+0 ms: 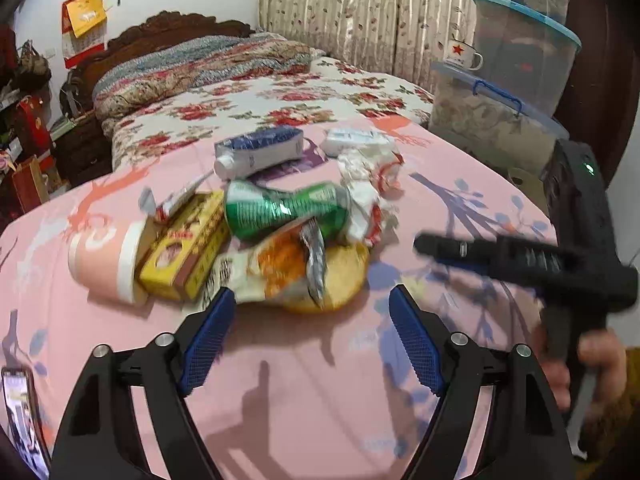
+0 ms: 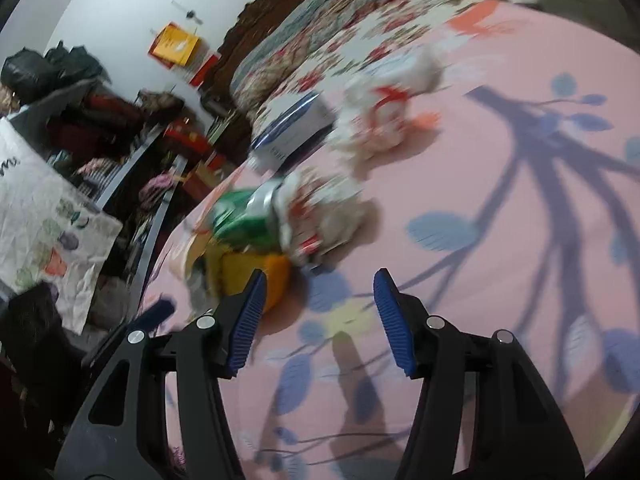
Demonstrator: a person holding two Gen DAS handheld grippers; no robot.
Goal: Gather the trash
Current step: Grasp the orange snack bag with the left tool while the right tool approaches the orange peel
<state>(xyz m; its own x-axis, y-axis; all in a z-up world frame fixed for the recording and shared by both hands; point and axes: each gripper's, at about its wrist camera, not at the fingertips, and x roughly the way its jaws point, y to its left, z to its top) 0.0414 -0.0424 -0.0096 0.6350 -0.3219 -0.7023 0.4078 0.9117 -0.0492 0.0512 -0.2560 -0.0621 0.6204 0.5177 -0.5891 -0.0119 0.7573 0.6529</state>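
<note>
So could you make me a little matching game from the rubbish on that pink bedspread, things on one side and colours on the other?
Things:
1. crushed can
2. paper cup
3. small carton
4. squeezed tube

Colours:
A. yellow with red print
B. blue and white
C. green and silver
D. pale pink with a white rim

Pairs: 1-C, 2-D, 3-A, 4-B
</note>
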